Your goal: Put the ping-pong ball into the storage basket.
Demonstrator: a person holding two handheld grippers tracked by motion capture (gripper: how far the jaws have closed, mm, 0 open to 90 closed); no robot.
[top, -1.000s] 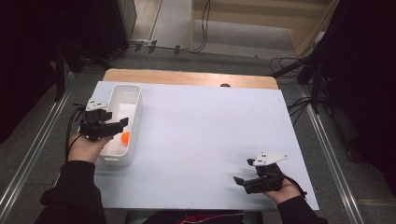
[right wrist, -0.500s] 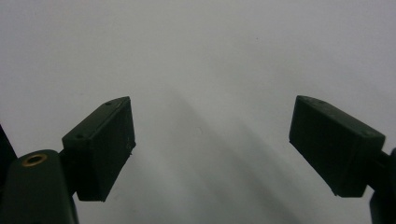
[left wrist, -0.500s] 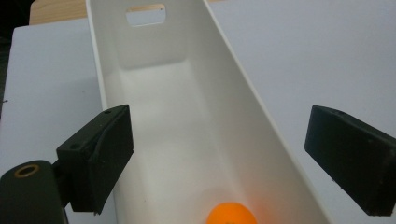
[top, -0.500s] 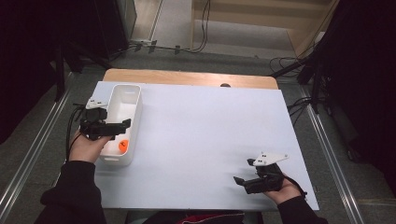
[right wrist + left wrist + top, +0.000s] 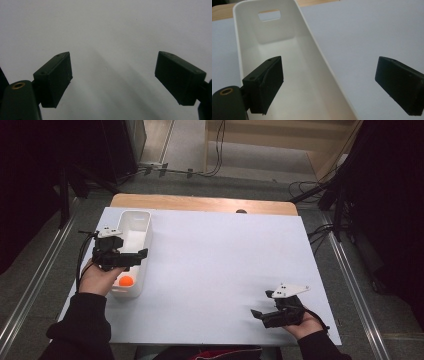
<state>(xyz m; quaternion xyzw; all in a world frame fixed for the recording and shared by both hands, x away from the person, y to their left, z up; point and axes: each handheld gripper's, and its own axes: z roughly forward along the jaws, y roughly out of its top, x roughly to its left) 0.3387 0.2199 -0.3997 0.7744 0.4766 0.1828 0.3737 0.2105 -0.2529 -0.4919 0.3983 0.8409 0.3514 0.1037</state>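
A small orange ball [image 5: 126, 281] lies on the floor of a long white bin [image 5: 145, 220] at the table's left, near the bin's front end. My left gripper [image 5: 140, 254] hovers over the bin just beyond the ball. Its jaws have just been opening and now stand wide apart with nothing between them. In the left gripper view the left gripper [image 5: 337, 82] straddles the bin's right wall [image 5: 317, 50], one jaw inside the bin and one over the table. My right gripper [image 5: 257, 315] rests low at the front right; the right gripper [image 5: 113, 80] is open over bare white surface.
A white sheet [image 5: 225, 260] covers the table, with a wooden strip [image 5: 200, 202] along its far edge. Cables lie on the floor beyond the table. Metal rails run along both sides.
The orange ball has gone from the left gripper's jaws down onto the bin floor, toward the bin's front end. The left jaws have spread wider. The right hand has kept still.
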